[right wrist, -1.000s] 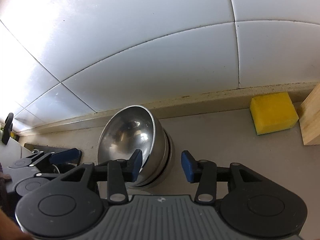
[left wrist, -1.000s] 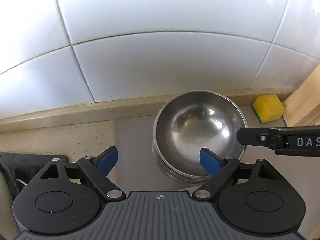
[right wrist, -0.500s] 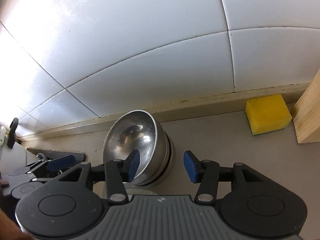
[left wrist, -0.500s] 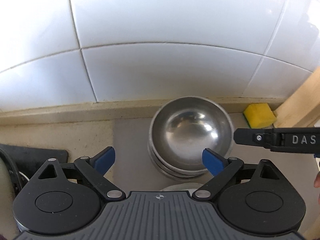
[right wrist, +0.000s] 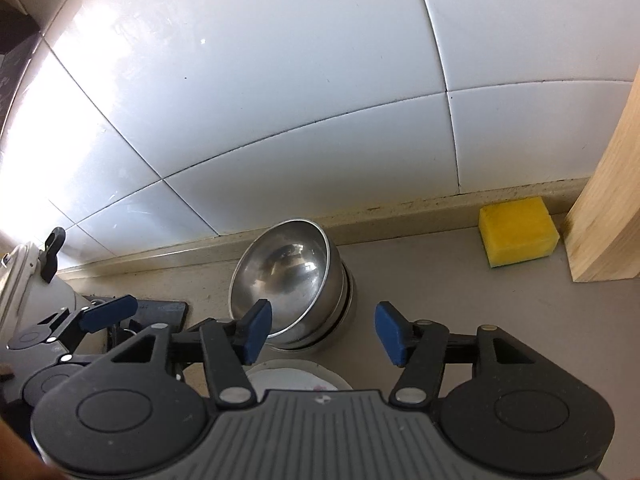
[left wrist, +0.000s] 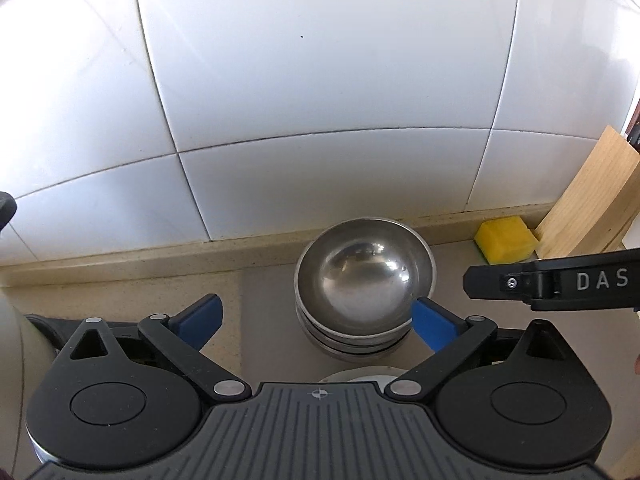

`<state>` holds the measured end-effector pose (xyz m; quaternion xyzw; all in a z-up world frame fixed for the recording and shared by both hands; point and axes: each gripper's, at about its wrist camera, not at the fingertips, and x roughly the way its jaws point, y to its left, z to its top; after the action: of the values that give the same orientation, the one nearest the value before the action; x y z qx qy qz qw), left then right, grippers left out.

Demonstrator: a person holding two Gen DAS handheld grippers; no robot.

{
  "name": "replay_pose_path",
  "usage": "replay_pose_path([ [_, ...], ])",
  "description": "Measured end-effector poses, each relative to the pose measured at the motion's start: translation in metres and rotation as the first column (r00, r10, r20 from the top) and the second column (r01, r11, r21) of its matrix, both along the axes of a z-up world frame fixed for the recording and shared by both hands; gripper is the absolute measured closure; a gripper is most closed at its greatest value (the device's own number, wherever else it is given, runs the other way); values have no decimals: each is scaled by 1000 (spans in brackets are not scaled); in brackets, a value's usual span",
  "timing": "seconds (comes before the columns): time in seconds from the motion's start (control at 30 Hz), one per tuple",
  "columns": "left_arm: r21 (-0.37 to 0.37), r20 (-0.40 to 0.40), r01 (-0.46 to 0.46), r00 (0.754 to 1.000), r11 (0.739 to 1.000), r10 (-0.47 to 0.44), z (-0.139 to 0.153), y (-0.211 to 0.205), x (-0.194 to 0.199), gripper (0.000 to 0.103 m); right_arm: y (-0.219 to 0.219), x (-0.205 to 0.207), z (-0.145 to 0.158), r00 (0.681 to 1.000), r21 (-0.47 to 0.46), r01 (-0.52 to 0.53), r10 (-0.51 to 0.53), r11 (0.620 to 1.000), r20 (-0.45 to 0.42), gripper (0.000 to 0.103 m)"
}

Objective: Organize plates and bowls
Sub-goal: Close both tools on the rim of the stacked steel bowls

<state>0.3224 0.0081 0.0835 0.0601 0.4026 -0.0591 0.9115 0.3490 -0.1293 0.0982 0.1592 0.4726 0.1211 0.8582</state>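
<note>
A stack of nested, shiny round steel bowls (left wrist: 362, 304) sits on the beige stone counter (left wrist: 264, 320), close to the low ledge under the white tiled wall (left wrist: 320, 100). From my right wrist view the same stack (right wrist: 292, 284) lies ahead and a little left of centre, and the top bowl looks tilted in it. Just in front of the stack, at the lower edge of both views, shows the rim of a white plate (right wrist: 296, 378).

My left gripper (left wrist: 316, 322) hangs above the counter, spread wide and holding nothing; its blue fingertips (left wrist: 434, 326) stand either side of the stack in view, the right-hand pad overlapping the bowls' near rim, though I cannot tell if it touches. My right gripper (right wrist: 324, 330) is also released and empty, levelled toward the wall, its left pad in front of the bowls' rim. Its black body, marked "DAS", reaches in from the right of my left wrist view.

Further right, a yellow rectangular sponge (right wrist: 518, 230) lies on the counter against the ledge, just beside a pale wooden block (right wrist: 604, 216). At far left stands a white vessel with a black knob (right wrist: 30, 272), with a black flat mat (right wrist: 160, 310) beside it.
</note>
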Motion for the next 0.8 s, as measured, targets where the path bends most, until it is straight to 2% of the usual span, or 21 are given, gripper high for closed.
replay_pose_path([
  [0.3,36,15,6,1000,999,-7,-8,-3,9,5,10,14,-7,1000,-11,-14,14,1000,-13,63],
  [0.57,-22,-75,-37,997,999,36,-36,9,43,5,17,44,-32,998,-20,-17,16,1000,-57,62],
  [0.8,-27,-123,-40,992,999,36,-57,11,60,5,19,65,-58,995,-8,-10,9,1000,-104,62],
])
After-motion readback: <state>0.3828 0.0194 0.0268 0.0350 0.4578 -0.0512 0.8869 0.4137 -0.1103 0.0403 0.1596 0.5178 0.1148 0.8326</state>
